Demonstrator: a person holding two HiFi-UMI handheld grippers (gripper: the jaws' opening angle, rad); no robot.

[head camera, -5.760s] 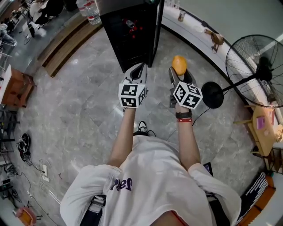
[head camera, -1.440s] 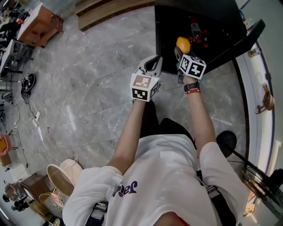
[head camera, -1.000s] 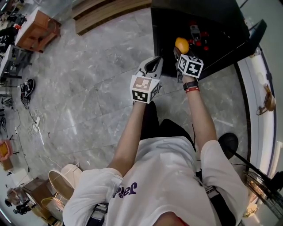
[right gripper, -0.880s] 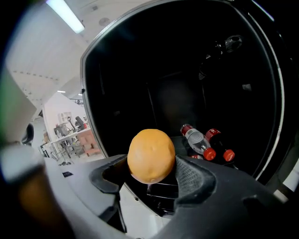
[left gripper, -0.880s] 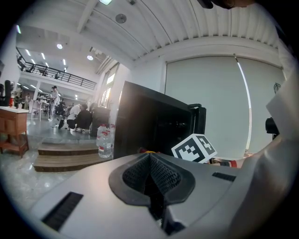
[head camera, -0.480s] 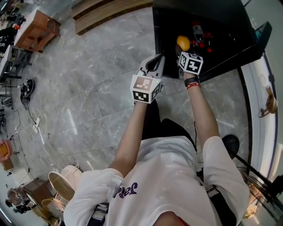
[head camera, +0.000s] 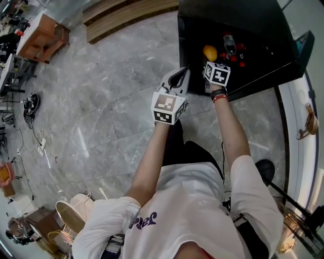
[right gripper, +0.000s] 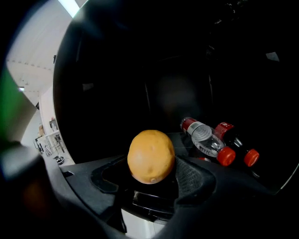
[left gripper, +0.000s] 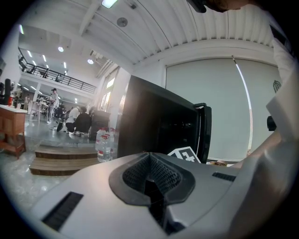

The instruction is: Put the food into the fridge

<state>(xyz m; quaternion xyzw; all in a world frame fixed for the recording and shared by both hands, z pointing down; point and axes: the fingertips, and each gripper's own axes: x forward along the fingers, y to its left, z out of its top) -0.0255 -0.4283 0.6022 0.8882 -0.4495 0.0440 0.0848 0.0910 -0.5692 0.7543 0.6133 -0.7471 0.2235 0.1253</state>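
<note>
A yellow-orange round fruit [head camera: 210, 52] sits between the jaws of my right gripper [head camera: 209, 58], which is shut on it. The fruit is inside the dark open fridge [head camera: 263, 25]. In the right gripper view the fruit [right gripper: 151, 156] hangs over a black shelf, and two red-capped bottles [right gripper: 208, 140] lie on their sides just right of it. My left gripper [head camera: 180, 75] hangs shut and empty just outside the fridge's left front corner. In the left gripper view the pads [left gripper: 161, 173] meet, and the fridge's side wall [left gripper: 154, 123] stands ahead.
The fridge door [head camera: 305, 40] stands open at the right. Wooden steps [head camera: 126, 15] and a wooden desk [head camera: 43, 30] lie far left. Large water bottles [left gripper: 103, 144] stand by the steps. Cables [head camera: 30, 96] and baskets [head camera: 71, 212] lie on the grey marble floor.
My right gripper has carried the fruit further into the fridge and lower, toward the bottles. The left gripper has drifted forward alongside the fridge's corner.
</note>
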